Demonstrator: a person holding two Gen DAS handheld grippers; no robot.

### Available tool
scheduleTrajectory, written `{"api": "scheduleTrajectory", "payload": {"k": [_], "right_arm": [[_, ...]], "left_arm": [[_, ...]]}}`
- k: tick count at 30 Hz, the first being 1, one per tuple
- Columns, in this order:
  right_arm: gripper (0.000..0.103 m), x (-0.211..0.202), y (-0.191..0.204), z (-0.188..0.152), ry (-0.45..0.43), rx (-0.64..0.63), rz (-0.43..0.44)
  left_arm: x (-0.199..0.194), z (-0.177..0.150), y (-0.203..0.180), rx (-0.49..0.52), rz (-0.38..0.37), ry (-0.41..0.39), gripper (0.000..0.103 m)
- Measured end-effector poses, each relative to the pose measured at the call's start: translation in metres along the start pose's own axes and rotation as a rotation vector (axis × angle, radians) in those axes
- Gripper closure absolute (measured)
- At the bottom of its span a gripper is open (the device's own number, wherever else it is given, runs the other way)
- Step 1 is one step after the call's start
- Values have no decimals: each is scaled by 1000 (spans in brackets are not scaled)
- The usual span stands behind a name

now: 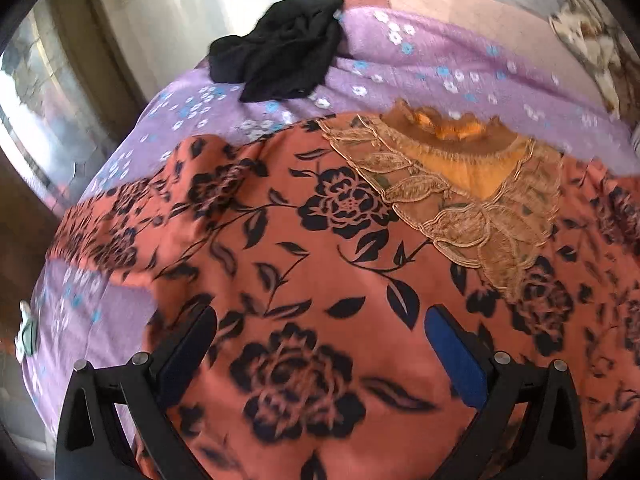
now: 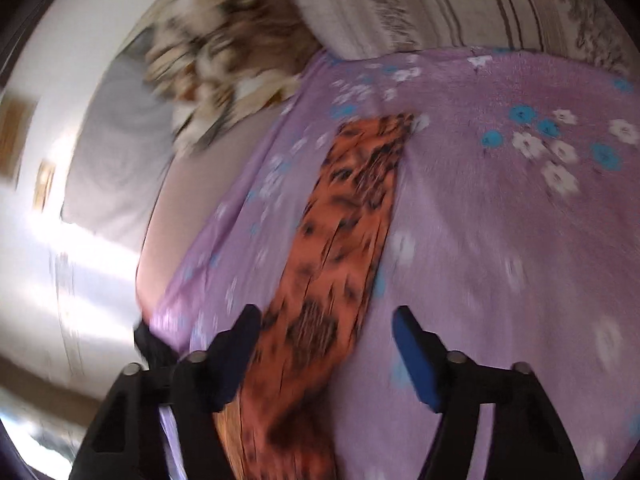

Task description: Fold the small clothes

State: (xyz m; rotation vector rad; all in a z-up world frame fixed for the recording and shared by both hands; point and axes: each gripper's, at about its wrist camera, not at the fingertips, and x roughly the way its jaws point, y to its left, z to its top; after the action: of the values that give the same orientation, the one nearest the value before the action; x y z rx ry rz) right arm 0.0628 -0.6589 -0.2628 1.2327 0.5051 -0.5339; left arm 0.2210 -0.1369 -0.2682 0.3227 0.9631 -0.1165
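An orange dress with black roses (image 1: 312,248) lies spread flat on the purple flowered bedsheet (image 1: 420,64), its tan lace collar (image 1: 460,184) toward the far side. My left gripper (image 1: 320,320) hovers over the dress body, jaws wide open and empty. In the right wrist view a narrow strip of the same orange fabric (image 2: 344,216), likely a sleeve, stretches away across the sheet (image 2: 500,208). My right gripper (image 2: 326,318) is open just above its near end, the strip running between the fingers. The view is blurred.
A crumpled black garment (image 1: 280,48) lies at the far left of the bed. A brown-and-white patterned blanket (image 2: 216,68) and a striped pillow (image 2: 420,4) sit at the head. The bed's left edge drops toward a window and floor (image 1: 36,128).
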Motion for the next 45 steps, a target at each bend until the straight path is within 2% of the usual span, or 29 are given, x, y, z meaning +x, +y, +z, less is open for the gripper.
{"api": "scheduleTrajectory", "payload": {"k": [2, 6, 10, 12, 14, 15, 18, 21, 24, 28, 29, 32, 33, 36, 39, 42, 43, 45], "right_arm": [[44, 17, -6, 17, -27, 22, -44], [45, 50, -22, 49, -60, 78, -97], [45, 76, -20, 77, -97, 34, -94], [53, 88, -15, 88, -109, -4, -106], [89, 98, -16, 94, -108, -41, -132], [95, 99, -19, 94, -108, -43, -134], [97, 90, -13, 91, -116, -35, -105], [98, 60, 28, 77, -137, -133, 7], [98, 17, 79, 44, -143, -212, 163], [98, -37, 145, -20, -119, -300, 392], [98, -45, 157, -36, -110, -323, 426], [98, -59, 195, -100, -30, -374, 541], [98, -57, 208, -124, 22, -388, 574], [98, -43, 234, -188, 112, -449, 587], [98, -12, 250, -249, 221, -472, 576], [94, 25, 254, -306, 342, -494, 517], [91, 40, 254, -327, 421, -494, 488], [71, 49, 247, -357, 536, -490, 485]], "left_arm": [[18, 5, -3, 35, 13, 52, 0], [21, 10, -4, 13, 0, 44, 0], [28, 14, 0, -82, -77, 64, 0], [26, 12, 0, -115, -92, 44, 0], [24, 10, -3, -101, -69, 29, 0], [23, 9, -3, -105, -68, 28, 0], [22, 10, -3, -103, -73, 36, 0], [26, 17, 0, -85, -71, 67, 0], [23, 24, 4, -61, -55, 79, 0], [2, 35, 23, -89, 21, -24, 0], [-2, 38, 31, -104, 39, -47, 0], [-10, 44, 60, -158, 105, -87, 0], [-11, 46, 73, -186, 127, -94, 0], [-13, 48, 112, -270, 194, -100, 0], [-14, 45, 152, -359, 247, -97, 0], [-14, 37, 187, -437, 275, -86, 0], [-15, 35, 195, -458, 277, -80, 0], [-13, 30, 210, -500, 273, -68, 0]]}}
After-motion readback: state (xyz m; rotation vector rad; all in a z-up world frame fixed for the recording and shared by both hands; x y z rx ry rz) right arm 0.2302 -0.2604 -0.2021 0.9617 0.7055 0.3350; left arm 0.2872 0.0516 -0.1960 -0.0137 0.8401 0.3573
